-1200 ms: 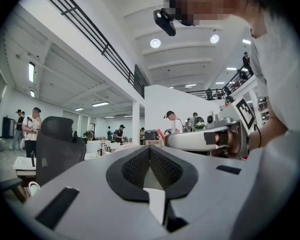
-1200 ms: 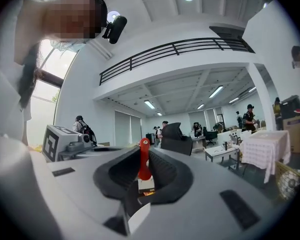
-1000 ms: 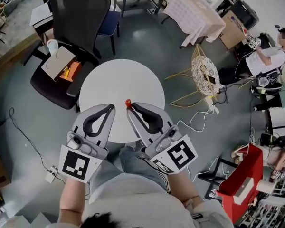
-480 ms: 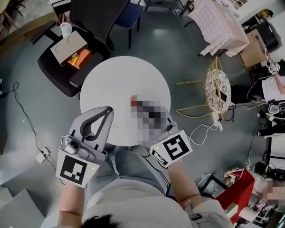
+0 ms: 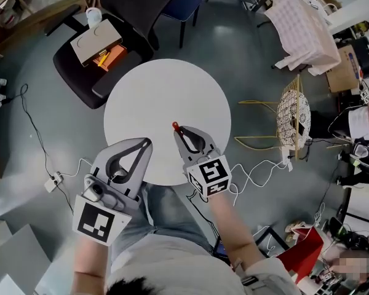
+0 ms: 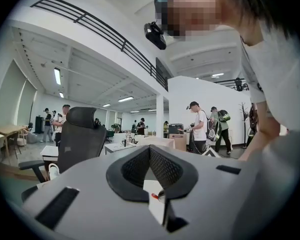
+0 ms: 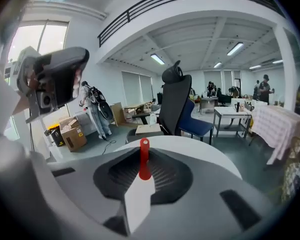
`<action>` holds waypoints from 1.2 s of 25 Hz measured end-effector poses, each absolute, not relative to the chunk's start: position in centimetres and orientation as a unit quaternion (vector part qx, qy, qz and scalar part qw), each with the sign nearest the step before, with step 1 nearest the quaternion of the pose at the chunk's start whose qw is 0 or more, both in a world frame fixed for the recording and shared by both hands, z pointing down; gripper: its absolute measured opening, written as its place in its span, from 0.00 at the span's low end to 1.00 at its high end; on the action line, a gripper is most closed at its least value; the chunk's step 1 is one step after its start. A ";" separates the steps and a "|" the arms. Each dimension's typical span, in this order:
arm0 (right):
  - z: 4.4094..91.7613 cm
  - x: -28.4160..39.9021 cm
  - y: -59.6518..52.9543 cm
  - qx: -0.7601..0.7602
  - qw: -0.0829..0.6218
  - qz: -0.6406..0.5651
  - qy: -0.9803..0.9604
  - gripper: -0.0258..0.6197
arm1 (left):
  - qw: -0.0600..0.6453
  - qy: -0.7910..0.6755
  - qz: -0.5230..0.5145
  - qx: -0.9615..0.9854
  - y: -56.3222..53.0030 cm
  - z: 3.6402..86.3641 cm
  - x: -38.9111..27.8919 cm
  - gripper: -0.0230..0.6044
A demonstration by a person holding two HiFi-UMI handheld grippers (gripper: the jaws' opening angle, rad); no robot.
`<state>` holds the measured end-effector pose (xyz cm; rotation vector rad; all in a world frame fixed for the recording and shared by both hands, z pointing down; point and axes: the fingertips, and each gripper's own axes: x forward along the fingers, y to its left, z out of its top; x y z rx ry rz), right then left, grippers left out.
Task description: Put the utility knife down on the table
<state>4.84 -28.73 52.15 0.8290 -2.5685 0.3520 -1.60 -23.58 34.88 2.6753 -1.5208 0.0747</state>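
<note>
The round white table (image 5: 149,97) fills the centre of the head view. The right tool (image 5: 178,131) is over the table's lower right part, close to the near edge. It is pinching the utility knife (image 7: 144,160), and only the knife's red end projects past the tips. The knife's height above the table cannot be read.

Hazards:
- If the tool releases before contact, the knife would probably drop, bounce or slide off the near edge.
- A tilted set-down could make the knife roll.

The left tool (image 5: 147,143), at lower left, is pressed together and empty. It sits beside the same edge and could knock the knife if swung inward.
</note>
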 end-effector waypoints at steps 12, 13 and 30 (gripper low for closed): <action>63.1 6.0 -28.3 0.304 0.318 0.189 -0.878 0.13 | 0.048 -0.488 0.042 0.871 -24.1 37.0 -2.0 0.05; 63.6 6.1 -28.2 0.303 0.325 0.191 -0.875 0.13 | 0.049 -0.488 0.042 0.870 -24.1 37.0 -2.1 0.05; 67.2 6.8 -27.1 0.310 0.395 0.207 -0.840 0.14 | 0.049 -0.495 0.049 0.866 -23.2 37.4 -3.0 0.05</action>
